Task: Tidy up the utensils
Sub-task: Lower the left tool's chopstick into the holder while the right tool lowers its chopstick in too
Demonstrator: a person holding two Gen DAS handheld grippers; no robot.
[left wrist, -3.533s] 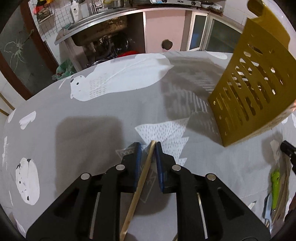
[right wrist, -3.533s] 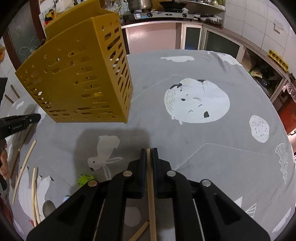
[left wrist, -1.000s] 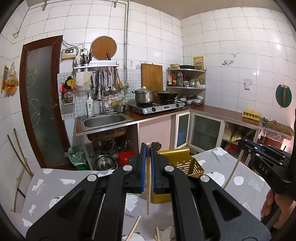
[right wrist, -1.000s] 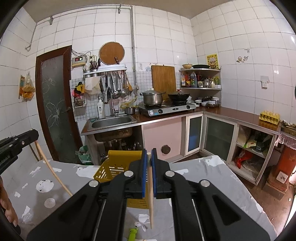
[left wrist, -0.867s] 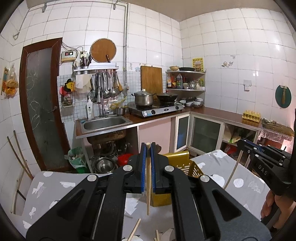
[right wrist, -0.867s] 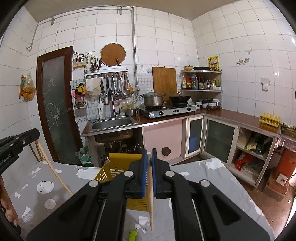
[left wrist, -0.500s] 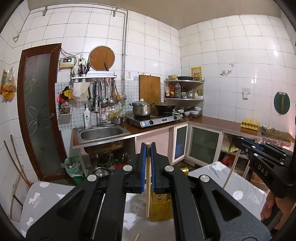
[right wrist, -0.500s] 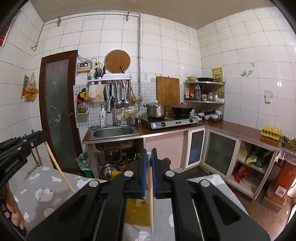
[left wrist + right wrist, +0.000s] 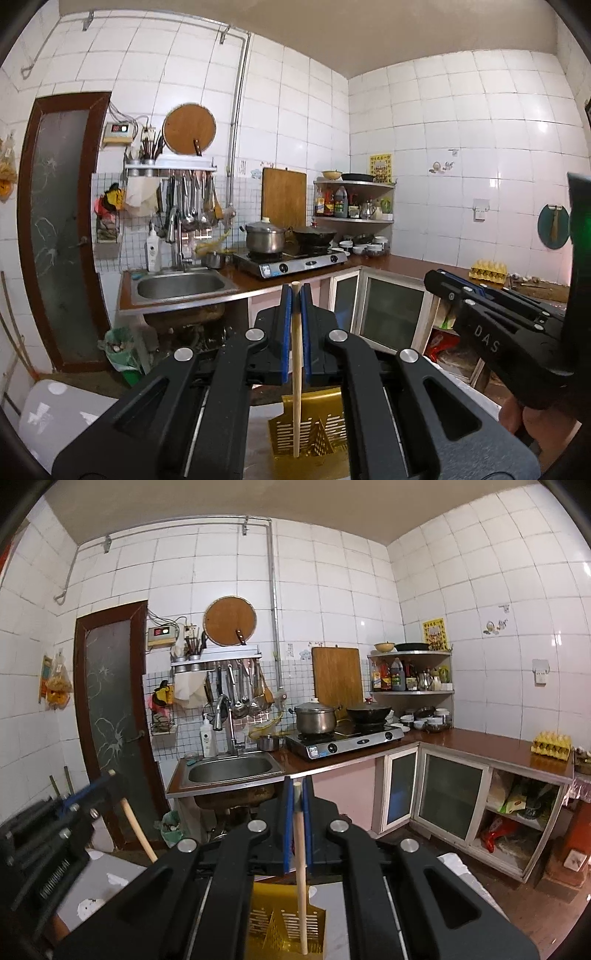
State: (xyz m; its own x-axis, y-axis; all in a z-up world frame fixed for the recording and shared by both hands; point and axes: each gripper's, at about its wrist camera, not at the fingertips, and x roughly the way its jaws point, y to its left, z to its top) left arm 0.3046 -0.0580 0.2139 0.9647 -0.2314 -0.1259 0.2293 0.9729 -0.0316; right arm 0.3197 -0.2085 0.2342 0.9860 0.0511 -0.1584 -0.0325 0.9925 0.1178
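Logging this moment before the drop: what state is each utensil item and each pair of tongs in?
Left tongs: shut on a chopstick.
Left chopstick: upright, held over the basket.
Right tongs: shut on a chopstick.
Right chopstick: upright, held.
Yellow basket: upright, below both chopsticks.

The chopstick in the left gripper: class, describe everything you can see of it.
The chopstick is a plain, pale wooden stick, round and smooth, hanging nearly upright. The left gripper is shut on it near its top, the blue pads pressing both sides, the flat tip just clear above. Its lower end hangs in front of the yellow slotted basket; contact there cannot be told.
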